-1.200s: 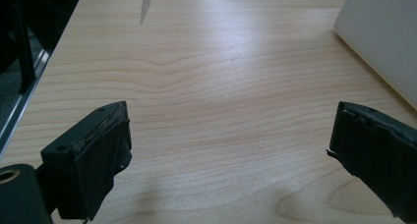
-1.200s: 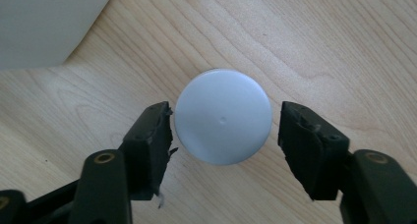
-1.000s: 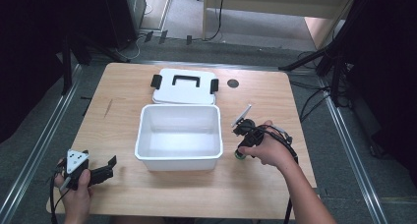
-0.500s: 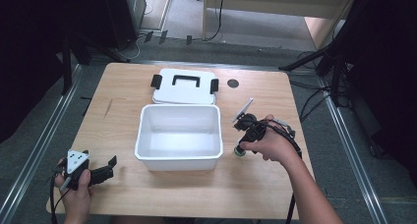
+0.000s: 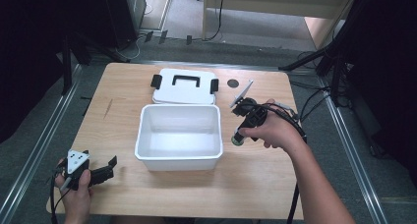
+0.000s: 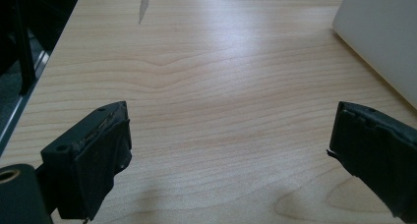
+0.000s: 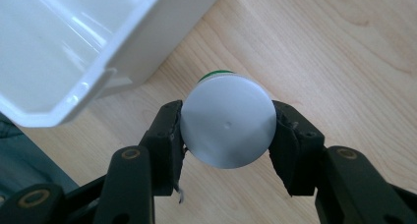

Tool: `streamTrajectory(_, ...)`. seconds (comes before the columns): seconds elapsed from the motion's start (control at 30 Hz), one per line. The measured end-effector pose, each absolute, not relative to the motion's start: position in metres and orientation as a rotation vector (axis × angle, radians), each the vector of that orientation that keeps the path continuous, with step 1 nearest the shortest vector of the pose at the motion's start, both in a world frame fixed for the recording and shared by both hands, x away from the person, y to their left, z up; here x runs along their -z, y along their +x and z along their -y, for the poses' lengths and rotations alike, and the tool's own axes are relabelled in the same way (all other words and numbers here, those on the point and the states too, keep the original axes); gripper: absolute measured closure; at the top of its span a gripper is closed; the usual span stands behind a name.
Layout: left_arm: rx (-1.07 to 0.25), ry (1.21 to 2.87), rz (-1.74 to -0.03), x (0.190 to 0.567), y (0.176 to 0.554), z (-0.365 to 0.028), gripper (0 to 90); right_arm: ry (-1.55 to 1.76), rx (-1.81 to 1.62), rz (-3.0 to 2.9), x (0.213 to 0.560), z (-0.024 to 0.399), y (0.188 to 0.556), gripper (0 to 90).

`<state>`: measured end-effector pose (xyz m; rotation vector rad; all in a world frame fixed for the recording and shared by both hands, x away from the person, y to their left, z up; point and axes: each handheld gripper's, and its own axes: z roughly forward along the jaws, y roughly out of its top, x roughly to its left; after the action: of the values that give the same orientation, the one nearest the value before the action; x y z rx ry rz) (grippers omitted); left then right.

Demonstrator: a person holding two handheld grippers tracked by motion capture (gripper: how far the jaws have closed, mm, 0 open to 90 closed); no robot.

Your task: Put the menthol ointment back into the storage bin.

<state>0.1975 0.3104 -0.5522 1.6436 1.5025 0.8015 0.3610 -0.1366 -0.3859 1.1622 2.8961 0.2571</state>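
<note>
Right gripper [image 7: 227,130] clenched on white-capped bottle [image 7: 227,126], right of open bin [image 5: 178,135]; clear the rim before lowering. Left gripper [image 6: 231,150] released, idle.

My right claw [image 7: 227,130] clamps a white-capped bottle [image 7: 227,126]; its body hides beneath the cap, only a green sliver showing. The tub [image 7: 74,47] runs off the frame's left edge.

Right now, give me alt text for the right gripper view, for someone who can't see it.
Two black tongs clamp a round white-capped container with a green edge, seen from above. Below it lies a light wooden table; a corner of an empty white plastic bin sits upper left.
</note>
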Motion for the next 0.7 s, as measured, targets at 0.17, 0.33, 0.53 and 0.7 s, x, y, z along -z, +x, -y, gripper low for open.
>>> streamTrajectory(0.17,-0.800,1.645,-1.502,0.552,0.198,-0.310,3.0,1.130,-0.269,-2.894,0.370,0.130,0.363,51.7)
streamTrajectory(0.33,-0.798,1.646,-1.500,0.552,0.198,-0.311,3.0,1.107,-0.274,-2.894,0.354,0.119,0.363,51.7)
streamTrajectory(0.53,-0.797,1.646,-1.501,0.552,0.198,-0.311,3.0,1.052,-0.294,-2.904,0.336,0.104,0.364,51.7)
streamTrajectory(0.7,-0.796,1.646,-1.502,0.552,0.198,-0.311,3.0,1.022,-0.299,-2.911,0.327,0.094,0.363,51.7)
